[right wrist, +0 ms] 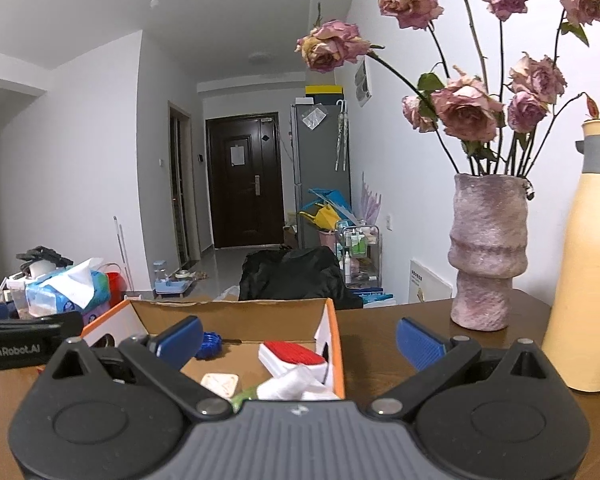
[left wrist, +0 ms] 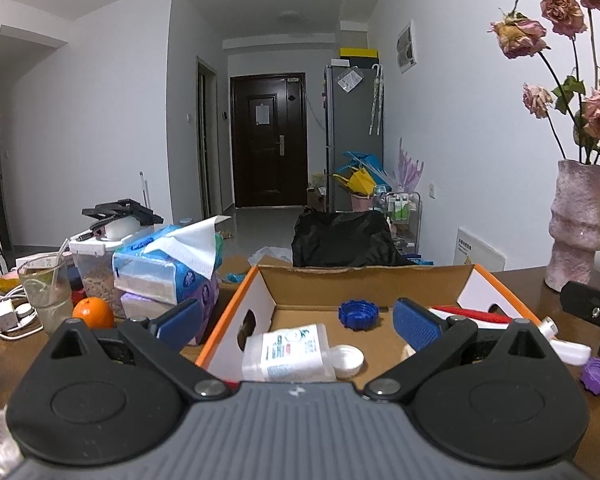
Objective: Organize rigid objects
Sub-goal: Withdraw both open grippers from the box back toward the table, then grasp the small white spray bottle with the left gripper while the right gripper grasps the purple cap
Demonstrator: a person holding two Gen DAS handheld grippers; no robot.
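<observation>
Both grippers are spread wide and hold nothing. The left gripper (left wrist: 296, 320) hovers over the near wall of the box (left wrist: 364, 280); the bottle (left wrist: 288, 354) lies on its side directly ahead and below, long axis crosswise, cap to the right. A purple cap (left wrist: 598, 376) rests outside the box, right of the left gripper. The right gripper (right wrist: 298, 340) faces the box's right corner and is probably nearer it, though the cap is hidden from its view.
</observation>
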